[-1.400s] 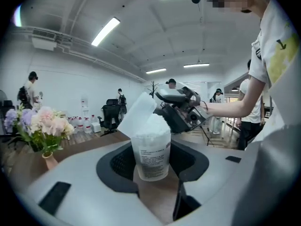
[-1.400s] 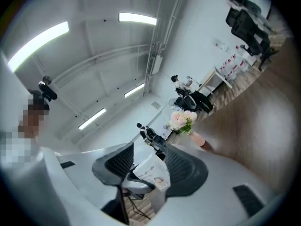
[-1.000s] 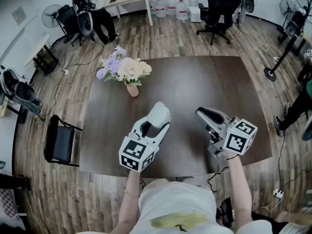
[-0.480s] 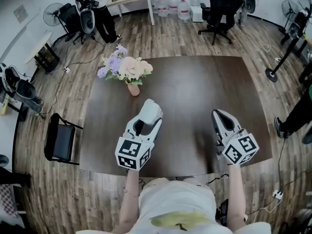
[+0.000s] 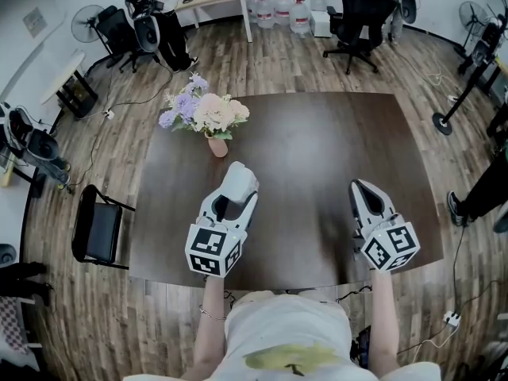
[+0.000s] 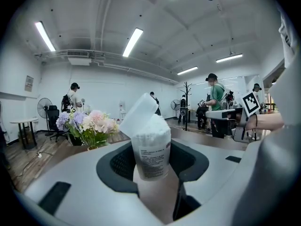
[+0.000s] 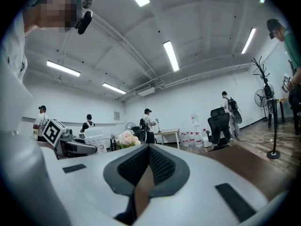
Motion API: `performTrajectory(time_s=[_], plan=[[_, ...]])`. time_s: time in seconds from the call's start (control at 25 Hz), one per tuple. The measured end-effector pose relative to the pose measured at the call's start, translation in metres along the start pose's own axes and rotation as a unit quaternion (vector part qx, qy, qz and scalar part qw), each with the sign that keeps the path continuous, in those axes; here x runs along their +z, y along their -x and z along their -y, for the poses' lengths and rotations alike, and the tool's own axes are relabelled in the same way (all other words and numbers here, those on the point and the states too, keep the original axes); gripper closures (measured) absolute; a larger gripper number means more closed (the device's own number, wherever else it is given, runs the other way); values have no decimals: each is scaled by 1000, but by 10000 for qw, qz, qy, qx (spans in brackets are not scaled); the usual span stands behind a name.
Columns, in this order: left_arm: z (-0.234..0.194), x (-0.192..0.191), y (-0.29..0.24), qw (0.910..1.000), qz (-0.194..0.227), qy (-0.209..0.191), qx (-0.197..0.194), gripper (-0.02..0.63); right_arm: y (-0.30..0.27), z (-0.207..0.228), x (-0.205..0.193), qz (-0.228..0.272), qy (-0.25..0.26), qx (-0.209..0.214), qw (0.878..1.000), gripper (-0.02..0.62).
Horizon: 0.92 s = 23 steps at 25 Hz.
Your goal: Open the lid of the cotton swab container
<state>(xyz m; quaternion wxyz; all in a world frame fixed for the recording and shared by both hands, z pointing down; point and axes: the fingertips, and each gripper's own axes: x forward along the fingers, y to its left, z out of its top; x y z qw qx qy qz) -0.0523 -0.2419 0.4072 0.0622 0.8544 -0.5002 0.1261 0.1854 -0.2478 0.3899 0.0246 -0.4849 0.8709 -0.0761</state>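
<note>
The cotton swab container [image 6: 151, 147] stands upright between the jaws of the left gripper [image 6: 153, 160], which are clamped on its sides above the dark table [image 5: 317, 133]. Its white lid [image 6: 138, 113] is tilted up and back, and the white swab heads show at the top. The bottom of the container is hidden between the jaws, and its label print is too small to read. The right gripper [image 7: 148, 166] is well apart, its jaws together with nothing between them. A vase of flowers [image 5: 202, 116] stands behind.
</note>
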Motion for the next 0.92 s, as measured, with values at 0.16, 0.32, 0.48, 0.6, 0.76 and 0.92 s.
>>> performTrajectory(time_s=[0.16, 0.32, 0.48, 0.6, 0.76, 0.92], plan=[[-2, -2, -1, 10000, -12, 9, 11, 399, -2, 2, -1, 28, 30, -35, 10000, 574], [-5, -3, -1, 10000, -18, 17, 42, 399, -3, 4, -1, 52, 31, -92, 9999, 574], [-8, -2, 0, 10000, -23, 27, 59, 399, -3, 6, -1, 55, 18, -171, 9998, 574], [-10, -3, -1, 10000, -29, 33, 68, 399, -3, 9, -2, 49, 25, -238, 9997, 574], [-11, -3, -2, 9999, -61, 86, 29, 399, -2, 13, -2, 69, 9, -317, 9995, 574], [-11, -2, -2, 9999, -64, 103, 29, 399, 0, 16, -3, 115, -23, -375, 9992, 574]])
